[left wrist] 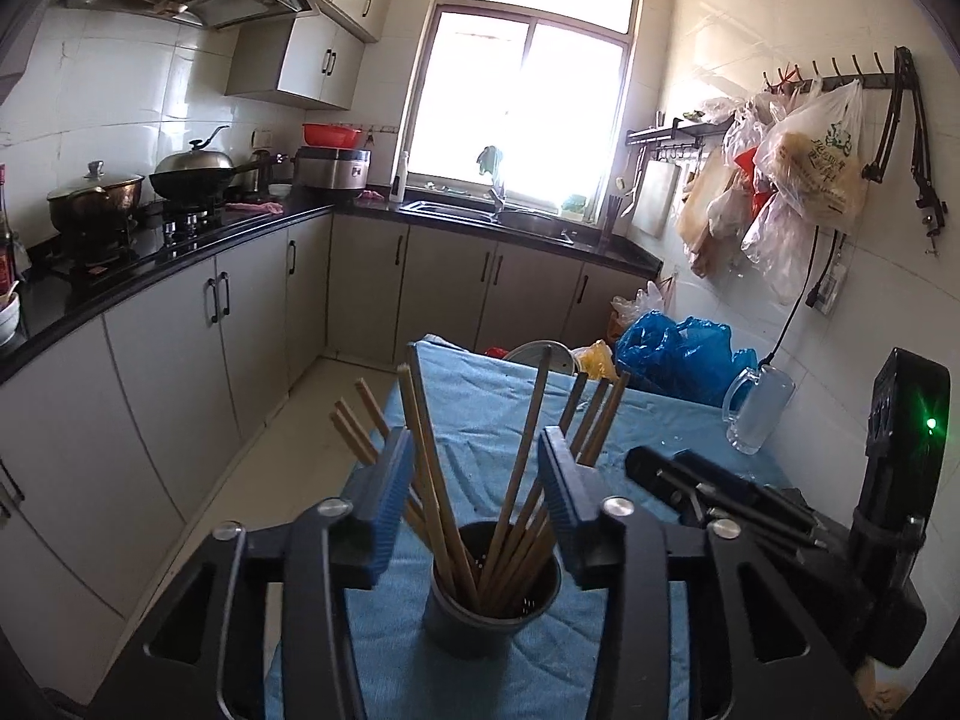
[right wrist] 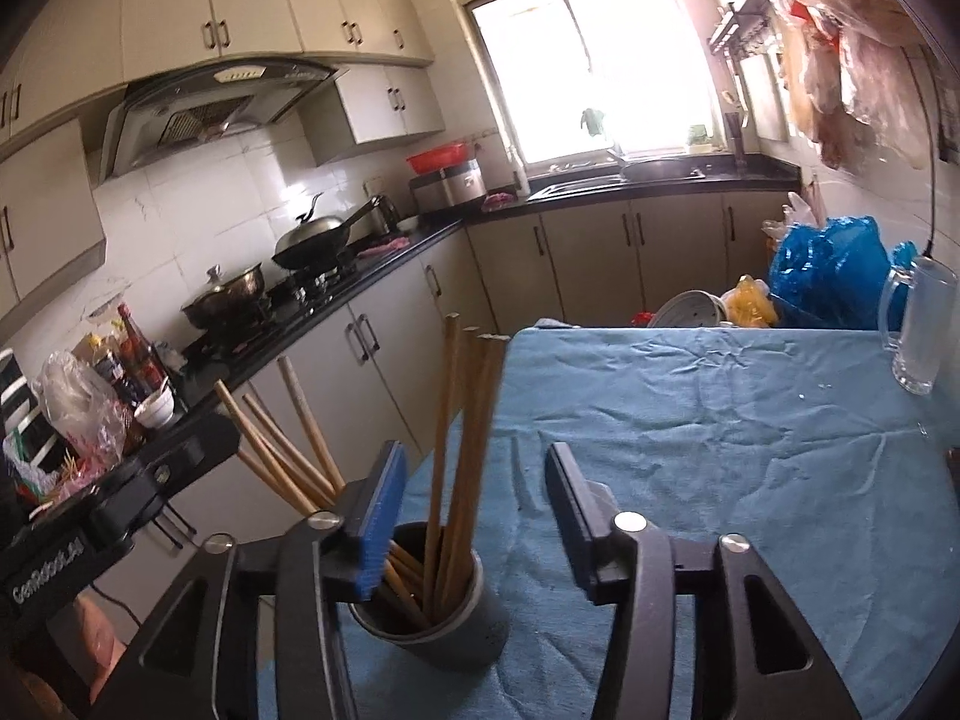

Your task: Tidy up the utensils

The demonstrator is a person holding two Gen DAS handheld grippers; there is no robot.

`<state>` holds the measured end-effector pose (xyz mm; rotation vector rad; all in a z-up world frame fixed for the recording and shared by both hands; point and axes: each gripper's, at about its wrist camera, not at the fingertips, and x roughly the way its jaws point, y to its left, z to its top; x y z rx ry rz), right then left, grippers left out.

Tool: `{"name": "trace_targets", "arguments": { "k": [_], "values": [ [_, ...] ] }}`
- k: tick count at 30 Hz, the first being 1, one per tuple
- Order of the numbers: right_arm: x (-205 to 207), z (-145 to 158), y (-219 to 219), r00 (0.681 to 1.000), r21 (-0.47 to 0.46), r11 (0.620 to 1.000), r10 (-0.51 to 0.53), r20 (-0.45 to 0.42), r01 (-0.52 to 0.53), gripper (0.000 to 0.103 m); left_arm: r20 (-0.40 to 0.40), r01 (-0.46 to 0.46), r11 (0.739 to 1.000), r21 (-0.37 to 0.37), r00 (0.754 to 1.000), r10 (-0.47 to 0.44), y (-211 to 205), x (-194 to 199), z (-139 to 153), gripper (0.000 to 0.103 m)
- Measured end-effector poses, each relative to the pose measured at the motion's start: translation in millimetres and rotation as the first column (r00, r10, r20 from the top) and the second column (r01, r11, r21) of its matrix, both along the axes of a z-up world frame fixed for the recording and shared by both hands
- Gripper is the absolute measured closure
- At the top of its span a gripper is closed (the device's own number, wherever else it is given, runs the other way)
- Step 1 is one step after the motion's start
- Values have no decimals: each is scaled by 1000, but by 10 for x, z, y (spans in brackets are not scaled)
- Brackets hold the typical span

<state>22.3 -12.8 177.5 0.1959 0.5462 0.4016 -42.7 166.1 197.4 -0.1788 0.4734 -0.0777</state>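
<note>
A dark metal utensil cup (left wrist: 489, 606) stands on the blue cloth (left wrist: 480, 414) and holds several wooden chopsticks (left wrist: 429, 450) that fan upward. My left gripper (left wrist: 477, 450) is open just above the cup, with chopsticks rising between and beside its blue pads (left wrist: 393, 480). In the right wrist view the same cup (right wrist: 441, 621) with chopsticks (right wrist: 462, 438) sits below my right gripper (right wrist: 477, 468), which is open and empty. Its left pad (right wrist: 381, 516) is close to the cup's rim. The right gripper also shows in the left wrist view (left wrist: 750, 498), at the right.
A glass mug (right wrist: 915, 324) stands at the table's far right. Blue plastic bags (right wrist: 831, 267) and a grey lid (right wrist: 690, 309) lie beyond the table's far edge. A black countertop (left wrist: 150, 264) with pots runs along the left. Bags hang on the right wall (left wrist: 798, 168).
</note>
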Motion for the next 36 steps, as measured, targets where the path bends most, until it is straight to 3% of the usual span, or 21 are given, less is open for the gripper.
{"name": "trace_targets", "arguments": {
  "k": [4, 15, 21, 28, 36],
  "values": [
    [-92, -19, -164, 999, 13, 999, -33, -5, 33, 40, 9, -32, 999, 19, 999, 32, -55, -184, 16, 33],
    [-422, -341, -737, 983, 68, 986, -141, -119, 149, 36, 58, -174, 974, 145, 984, 167, -371, -647, -111, 6],
    [-715, -453, -894, 973, 39, 978, -200, -114, 205, 32, 86, -255, 942, 220, 966, 242, -535, -807, -274, 1],
    [-999, -640, -983, 961, -7, 968, -249, -123, 250, 31, 112, -309, 915, 259, 951, 289, -607, -1005, -447, 0],
    [-1197, -734, -1008, 952, -45, 958, -287, -112, 283, 28, 22, -251, 924, 289, 966, 256, -688, -1046, -602, 0]
  ]
}}
